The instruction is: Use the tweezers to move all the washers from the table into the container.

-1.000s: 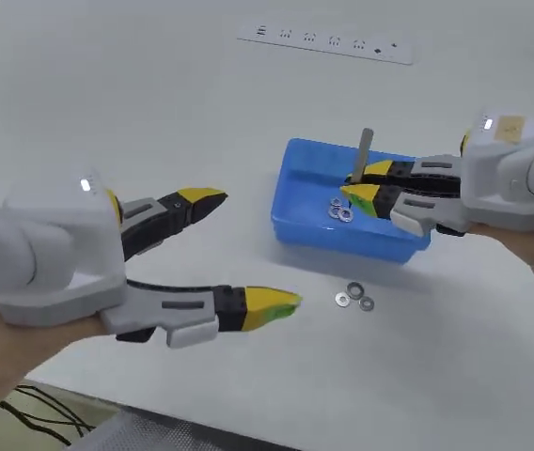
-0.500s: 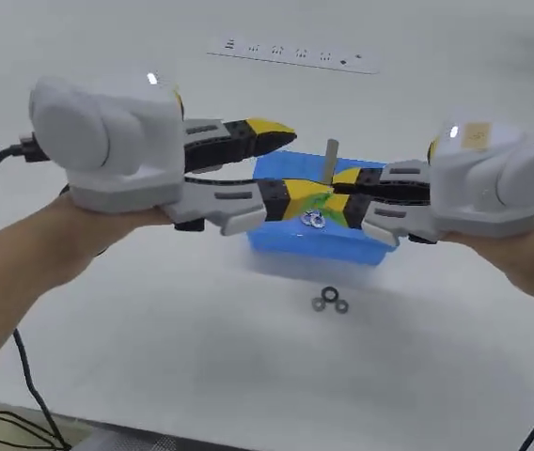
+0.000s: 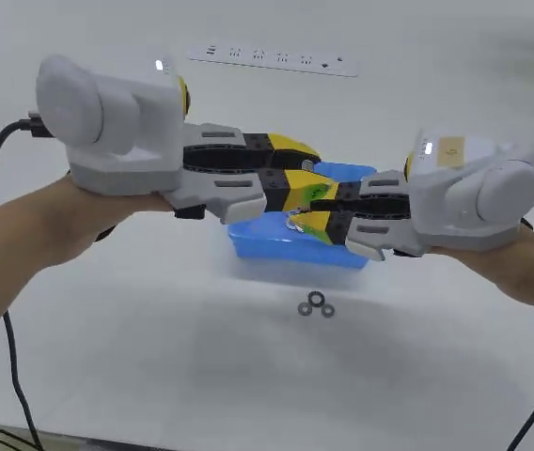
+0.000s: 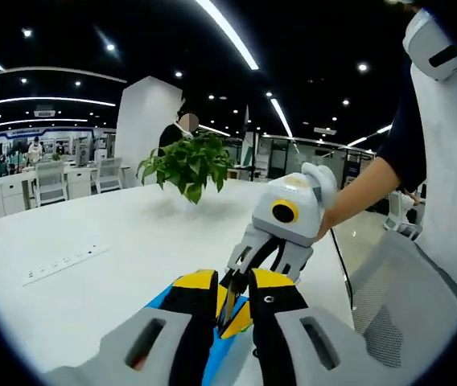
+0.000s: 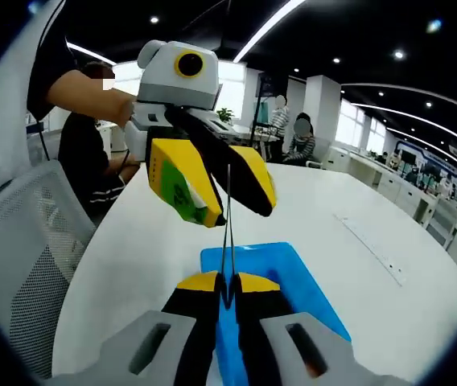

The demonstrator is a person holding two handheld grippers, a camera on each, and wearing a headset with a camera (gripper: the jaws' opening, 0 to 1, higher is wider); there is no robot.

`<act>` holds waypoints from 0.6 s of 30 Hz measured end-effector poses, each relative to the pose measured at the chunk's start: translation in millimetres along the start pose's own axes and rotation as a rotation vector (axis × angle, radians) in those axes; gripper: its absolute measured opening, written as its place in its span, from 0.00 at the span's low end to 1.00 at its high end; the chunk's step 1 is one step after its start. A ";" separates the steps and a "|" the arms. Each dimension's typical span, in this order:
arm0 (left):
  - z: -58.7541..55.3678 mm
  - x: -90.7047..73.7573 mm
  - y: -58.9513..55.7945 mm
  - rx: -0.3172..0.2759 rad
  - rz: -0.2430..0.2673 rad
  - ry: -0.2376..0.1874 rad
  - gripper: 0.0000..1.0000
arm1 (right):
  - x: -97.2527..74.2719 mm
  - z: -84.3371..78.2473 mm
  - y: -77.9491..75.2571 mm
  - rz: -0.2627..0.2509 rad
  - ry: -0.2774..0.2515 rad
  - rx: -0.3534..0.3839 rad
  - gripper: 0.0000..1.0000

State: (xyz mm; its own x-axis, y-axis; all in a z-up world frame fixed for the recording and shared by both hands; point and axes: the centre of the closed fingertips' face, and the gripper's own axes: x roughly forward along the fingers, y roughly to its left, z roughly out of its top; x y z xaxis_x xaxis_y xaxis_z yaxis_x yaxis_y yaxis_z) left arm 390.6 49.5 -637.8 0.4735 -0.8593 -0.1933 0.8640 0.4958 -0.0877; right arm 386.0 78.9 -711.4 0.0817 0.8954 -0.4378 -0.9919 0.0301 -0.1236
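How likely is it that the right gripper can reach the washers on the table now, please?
Probably yes: the washers lie uncovered on the table beside the container, near the right gripper. The left gripper straddling its tweezers might hinder.

The left hand-held gripper (image 3: 312, 175) has risen from low over the near tabletop (image 3: 154, 366) and swung across to above the blue container (image 3: 276, 246). Its jaws, spread wide a second ago, have drawn in to a narrow gap. The tweezers (image 5: 228, 233) in the right hand-held gripper (image 3: 302, 212), standing free before, now sit inside that gap.
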 end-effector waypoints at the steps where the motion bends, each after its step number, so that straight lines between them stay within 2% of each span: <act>1: -1.5 -0.1 -1.2 0.009 -0.014 0.014 0.17 | -0.3 0.3 0.3 0.002 -0.001 0.000 0.08; 3: -4.3 -0.2 -4.5 0.015 -0.040 0.038 0.12 | -0.7 0.6 0.3 0.002 -0.002 -0.001 0.08; 5: -3.4 0.3 -5.6 0.021 -0.053 0.041 0.10 | -0.9 1.1 1.6 0.008 -0.002 -0.007 0.08; 10: -2.4 0.6 -10.3 0.060 -0.081 0.063 0.09 | -1.6 2.8 4.8 0.016 -0.004 -0.009 0.08; 15: -1.2 0.5 -7.5 0.134 -0.051 0.072 0.07 | -1.7 4.2 6.0 0.014 -0.003 -0.014 0.09; 18: -1.4 0.9 -10.6 0.155 -0.055 0.075 0.05 | -1.3 5.1 7.2 0.016 -0.003 -0.016 0.10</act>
State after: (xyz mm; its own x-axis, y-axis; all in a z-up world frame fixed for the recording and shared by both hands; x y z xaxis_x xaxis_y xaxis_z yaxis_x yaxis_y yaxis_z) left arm 381.5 43.7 -638.4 0.4156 -0.8699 -0.2656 0.9071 0.4179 0.0504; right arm 378.3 80.2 -707.2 0.0659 0.8969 -0.4374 -0.9913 0.0089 -0.1309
